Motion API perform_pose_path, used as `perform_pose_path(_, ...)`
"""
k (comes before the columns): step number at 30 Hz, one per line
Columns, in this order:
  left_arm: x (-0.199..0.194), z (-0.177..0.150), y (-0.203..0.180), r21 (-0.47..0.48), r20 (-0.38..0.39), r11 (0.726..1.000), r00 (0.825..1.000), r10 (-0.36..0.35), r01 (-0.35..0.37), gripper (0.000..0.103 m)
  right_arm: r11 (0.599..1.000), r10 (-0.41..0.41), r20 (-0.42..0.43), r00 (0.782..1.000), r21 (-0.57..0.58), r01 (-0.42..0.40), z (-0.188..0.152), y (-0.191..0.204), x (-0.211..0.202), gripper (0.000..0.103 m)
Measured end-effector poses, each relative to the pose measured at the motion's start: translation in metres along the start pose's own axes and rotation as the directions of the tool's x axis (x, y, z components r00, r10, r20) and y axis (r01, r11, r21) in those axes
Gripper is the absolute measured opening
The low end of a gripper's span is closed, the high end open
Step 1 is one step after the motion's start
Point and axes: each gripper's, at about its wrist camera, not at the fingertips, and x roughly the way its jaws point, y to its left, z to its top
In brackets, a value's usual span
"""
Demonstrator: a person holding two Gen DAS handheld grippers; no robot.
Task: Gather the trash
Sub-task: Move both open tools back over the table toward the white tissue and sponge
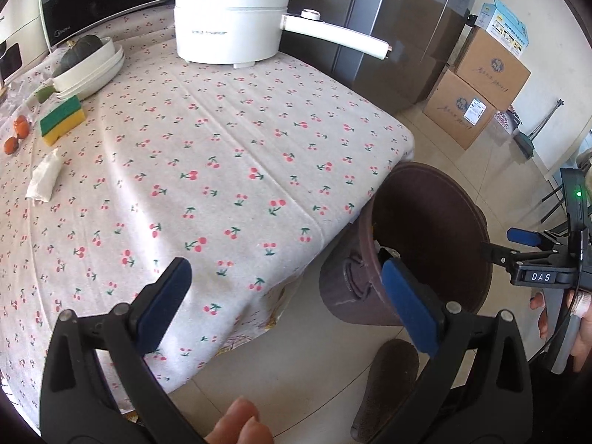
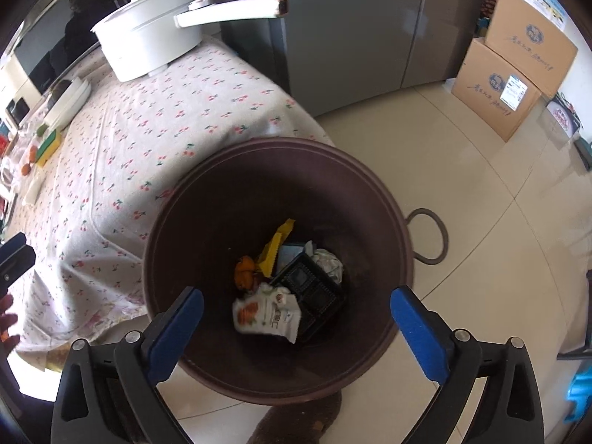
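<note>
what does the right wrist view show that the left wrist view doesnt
Only the right wrist view looks into the brown bin: a white snack pouch, black tray, yellow wrapper and orange scrap, below the open, empty right gripper.

Only the left wrist view shows the crumpled tissue clearly and the dark squash in white dishes.

Both share the cherry tablecloth, white pot, sponge and cardboard boxes.

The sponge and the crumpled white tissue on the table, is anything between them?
No. In the left wrist view only bare cherry tablecloth lies between the sponge and the tissue.
</note>
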Motion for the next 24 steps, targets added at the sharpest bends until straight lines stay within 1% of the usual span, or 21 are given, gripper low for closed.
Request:
perform_pose_path(2,-0.004,-0.003,0.009,-0.009,-0.005,1.0,1.0,0.017,-0.017,0.102,1.0,0.0,0.0,1.0,-0.027,0.0,0.001,0.013,0.001,0.103)
perform_pose_path(8,-0.015,-0.011,0.045,-0.069,-0.02,0.996,0.999,0.048,-0.049,0.102,0.995,-0.004,0.036,0.999,-0.099,0.008,0.009,0.055,-0.001,0.103)
perform_pose_path(16,-0.039,-0.02,0.09,-0.149,-0.006,0.986,0.998,0.07,-0.07,0.102,0.986,0.039,0.037,0.999,-0.164,-0.032,0.02,0.109,-0.002,0.103)
perform_pose_path(20,-0.052,-0.024,0.117,-0.191,0.005,0.977,0.996,0.093,-0.091,0.102,0.978,0.053,0.034,0.998,-0.204,-0.045,0.023,0.138,-0.003,0.103)
perform_pose_path(24,-0.068,-0.026,0.154,-0.267,0.022,0.957,0.992,0.121,-0.111,0.102,0.97,0.068,0.03,0.997,-0.238,-0.059,0.026,0.165,-0.003,0.103)
